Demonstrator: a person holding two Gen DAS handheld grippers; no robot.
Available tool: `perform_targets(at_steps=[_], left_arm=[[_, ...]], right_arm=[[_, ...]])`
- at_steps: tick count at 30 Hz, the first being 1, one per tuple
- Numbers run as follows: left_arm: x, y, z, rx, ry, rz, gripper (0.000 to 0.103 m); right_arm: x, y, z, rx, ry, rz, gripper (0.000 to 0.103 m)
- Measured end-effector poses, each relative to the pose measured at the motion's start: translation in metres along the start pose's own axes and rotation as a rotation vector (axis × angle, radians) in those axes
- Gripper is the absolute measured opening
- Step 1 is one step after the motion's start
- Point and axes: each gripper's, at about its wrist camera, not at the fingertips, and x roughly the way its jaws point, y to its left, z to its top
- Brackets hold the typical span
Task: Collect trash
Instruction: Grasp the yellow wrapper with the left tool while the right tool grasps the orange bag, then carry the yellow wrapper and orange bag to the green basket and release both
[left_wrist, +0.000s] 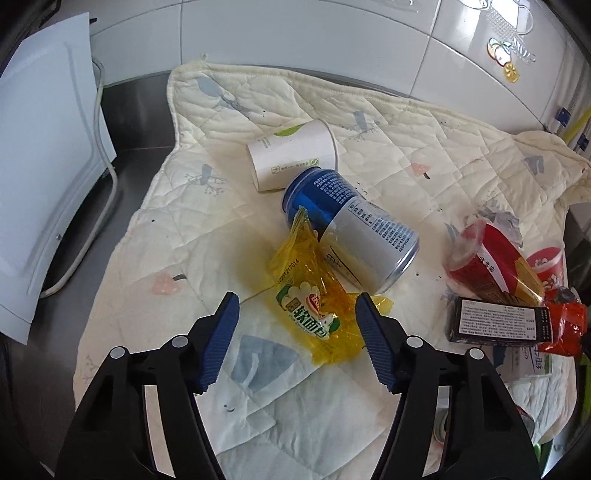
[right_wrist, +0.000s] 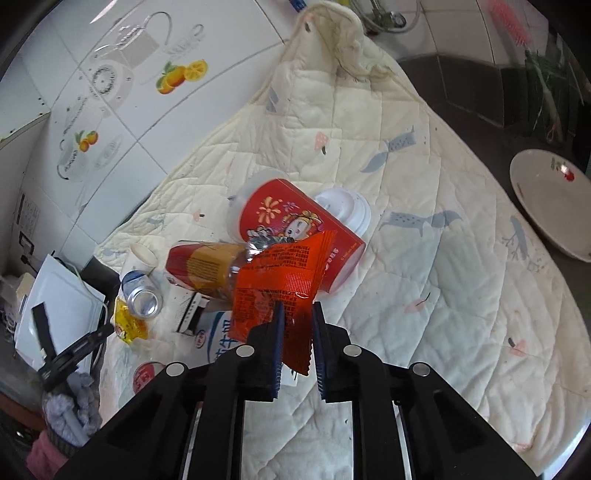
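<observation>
A yellow bread wrapper (left_wrist: 306, 306) lies on the quilted cream cloth (left_wrist: 406, 122), between the blue fingers of my left gripper (left_wrist: 295, 328). That gripper is open; its right pad is at the wrapper's edge and its left pad stands apart. Behind the wrapper a blue and silver can (left_wrist: 351, 221) lies on its side against a white paper cup (left_wrist: 291, 151). My right gripper (right_wrist: 297, 314) is shut on a red foil wrapper (right_wrist: 280, 273), held above a red printed cup (right_wrist: 295, 218) and a red and gold clear-wrapped pack (right_wrist: 207, 266).
A black box (left_wrist: 498, 321) and a milk carton (right_wrist: 221, 332) lie near the pile, with a white lid (right_wrist: 351, 206) behind the red cup. A white appliance (left_wrist: 44, 147) stands at the cloth's left. A white plate (right_wrist: 546, 199) sits on the dark counter at right. Tiled wall behind.
</observation>
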Motion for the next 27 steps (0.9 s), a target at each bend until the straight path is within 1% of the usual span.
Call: perform_targets(at_steps=[1,2,5,6,7,8,10,11,12,14,15,18,21,24,27], left_arm=[[0.005,0.0,0.002,-0.004,0.011,0.002,0.058],[0.01,0.0,0.002,-0.01,0.019,0.002,0.057],[0.023,0.002,0.004,-0.029,0.041,-0.001,0.047],[0.025,0.003,0.003,-0.034,0.046,-0.014,0.039],[0.028,0.004,0.003,-0.038,0.052,-0.027,0.035],[0.029,0.004,0.002,-0.039,0.052,-0.032,0.032],[0.027,0.002,0.001,-0.039,0.044,-0.045,0.025],[0.024,0.001,0.001,-0.035,0.038,-0.043,0.024],[0.021,0.0,-0.001,-0.027,0.029,-0.038,0.021],[0.014,-0.002,-0.003,-0.011,0.016,-0.032,0.018],[0.009,-0.003,-0.004,-0.005,0.011,-0.031,0.01],[-0.006,-0.002,-0.009,-0.003,-0.005,-0.029,0.01],[-0.028,0.0,-0.018,0.002,-0.042,-0.036,0.01],[-0.054,-0.001,-0.031,0.002,-0.069,-0.043,0.01],[-0.082,-0.005,-0.048,-0.001,-0.085,-0.069,0.01]], right_arm=[[-0.006,0.004,-0.002,-0.017,-0.007,-0.002,0.01],[-0.012,0.006,-0.003,-0.027,-0.01,0.0,0.003],[-0.028,0.015,-0.011,-0.058,-0.02,0.009,0.003],[-0.033,0.018,-0.014,-0.071,-0.022,0.007,0.003],[-0.036,0.02,-0.016,-0.081,-0.024,0.005,0.003],[-0.041,0.022,-0.019,-0.09,-0.026,0.008,0.002],[-0.047,0.023,-0.023,-0.092,-0.03,0.01,0.002],[-0.05,0.024,-0.025,-0.094,-0.032,0.012,0.002],[-0.055,0.025,-0.027,-0.096,-0.036,0.017,0.002],[-0.062,0.028,-0.03,-0.106,-0.043,0.023,0.002],[-0.067,0.029,-0.033,-0.115,-0.046,0.021,0.002],[-0.085,0.03,-0.044,-0.14,-0.054,0.025,0.002],[-0.101,0.03,-0.056,-0.164,-0.055,0.028,0.002],[-0.122,0.025,-0.07,-0.185,-0.059,0.033,0.002],[-0.142,0.016,-0.087,-0.202,-0.062,0.026,0.002]])
